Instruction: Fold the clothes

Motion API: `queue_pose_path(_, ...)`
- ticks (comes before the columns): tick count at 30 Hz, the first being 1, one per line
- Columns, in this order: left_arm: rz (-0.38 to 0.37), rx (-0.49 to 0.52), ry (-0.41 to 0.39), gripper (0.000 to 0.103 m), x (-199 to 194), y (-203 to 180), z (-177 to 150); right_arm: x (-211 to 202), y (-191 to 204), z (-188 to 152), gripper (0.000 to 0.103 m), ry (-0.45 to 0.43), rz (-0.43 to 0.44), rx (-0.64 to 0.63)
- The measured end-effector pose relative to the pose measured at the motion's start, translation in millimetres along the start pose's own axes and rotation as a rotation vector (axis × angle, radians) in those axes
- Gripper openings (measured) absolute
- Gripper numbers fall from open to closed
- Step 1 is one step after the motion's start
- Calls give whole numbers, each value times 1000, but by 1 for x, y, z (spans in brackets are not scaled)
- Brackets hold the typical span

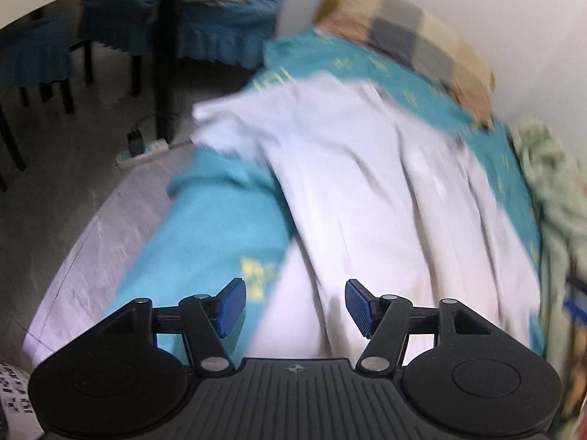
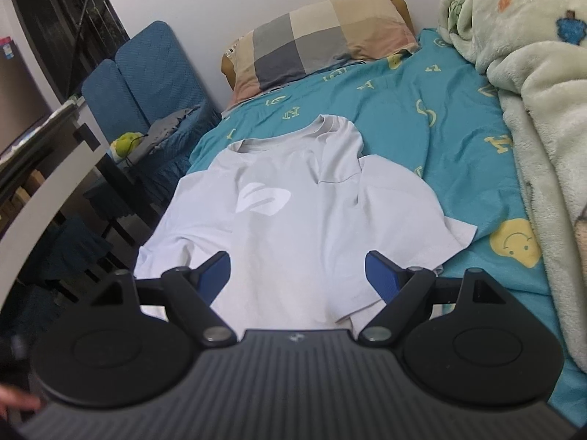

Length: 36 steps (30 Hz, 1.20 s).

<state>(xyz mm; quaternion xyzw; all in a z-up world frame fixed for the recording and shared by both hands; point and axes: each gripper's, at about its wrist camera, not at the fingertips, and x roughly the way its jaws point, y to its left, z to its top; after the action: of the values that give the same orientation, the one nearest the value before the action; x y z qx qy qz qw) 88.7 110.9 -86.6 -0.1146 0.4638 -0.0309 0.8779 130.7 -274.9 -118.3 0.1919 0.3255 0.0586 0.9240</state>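
Observation:
A pale lilac-white T-shirt (image 2: 293, 220) with a white logo lies spread on a bed with a teal sheet (image 2: 458, 146), collar toward the pillow, its right shoulder folded inward. In the left wrist view the shirt (image 1: 367, 183) looks blurred and runs from the near edge toward the pillow. My left gripper (image 1: 295, 306) is open and empty just above the shirt's near part by the bed's left side. My right gripper (image 2: 297, 280) is open and empty above the shirt's hem.
A checked pillow (image 2: 315, 40) lies at the head of the bed. A pale green fleece blanket (image 2: 532, 91) is heaped along the right side. Blue-covered chairs (image 2: 146, 80), a dark table leg (image 1: 167, 55) and a power strip (image 1: 143, 150) stand on the floor at left.

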Motion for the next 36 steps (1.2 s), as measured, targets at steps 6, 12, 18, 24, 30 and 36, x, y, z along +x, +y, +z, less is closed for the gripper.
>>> queue_pose_path(6, -3, 120, 9, 56, 18, -27, -15, -4, 0, -5, 82, 3, -31, -23)
queue_pose_path(12, -65, 72, 30, 1, 19, -6, 3, -2, -4, -6, 82, 20, -33, -3)
queue_pose_path(18, 119, -10, -2, 1, -8, 53, 43, 2, -9, -6, 82, 40, -30, 28)
queue_pose_path(24, 227, -55, 97, 7, 18, 104, 54, 4, -13, -6, 82, 54, -25, 49)
queue_pose_path(30, 195, -28, 143, 43, -3, 89, 47, 1, -12, -5, 82, 50, -19, 51)
queue_pose_path(36, 88, 109, 195, 62, -30, 27, 13, 0, -10, -3, 82, 51, -9, 54)
